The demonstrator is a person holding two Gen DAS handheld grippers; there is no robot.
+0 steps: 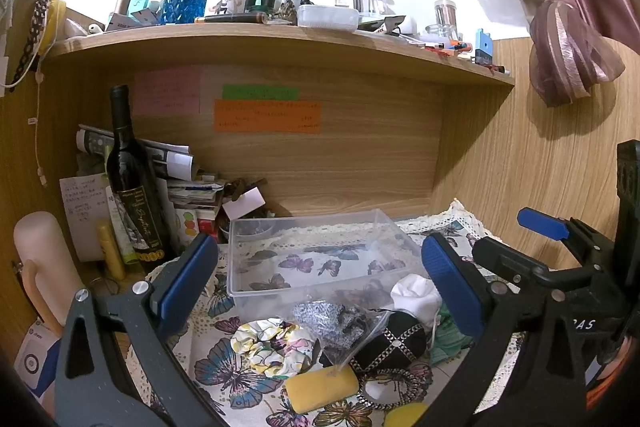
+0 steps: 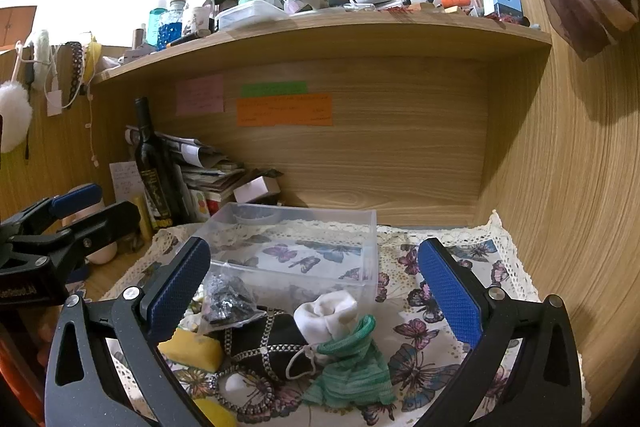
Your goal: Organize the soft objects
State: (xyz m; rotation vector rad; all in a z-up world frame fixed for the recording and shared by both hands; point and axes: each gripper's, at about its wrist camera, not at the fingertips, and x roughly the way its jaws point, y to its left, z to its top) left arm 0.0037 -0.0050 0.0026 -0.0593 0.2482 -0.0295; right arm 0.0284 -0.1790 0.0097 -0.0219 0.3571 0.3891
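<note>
Fingers (image 2: pixel 180 287) of both grippers released; green pouch (image 2: pixel 352 367) lies between the right pair.

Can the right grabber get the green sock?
Probably yes. The right gripper is open and the green sock lies on top between its fingers, nothing over it. The white sock touches its far end, so that might get nudged.

White letters "AS" show on the right tongs' (image 1: pixel 538 227) black body; the notes and wine bottle (image 1: pixel 132 183) label are too blurred to read.
</note>
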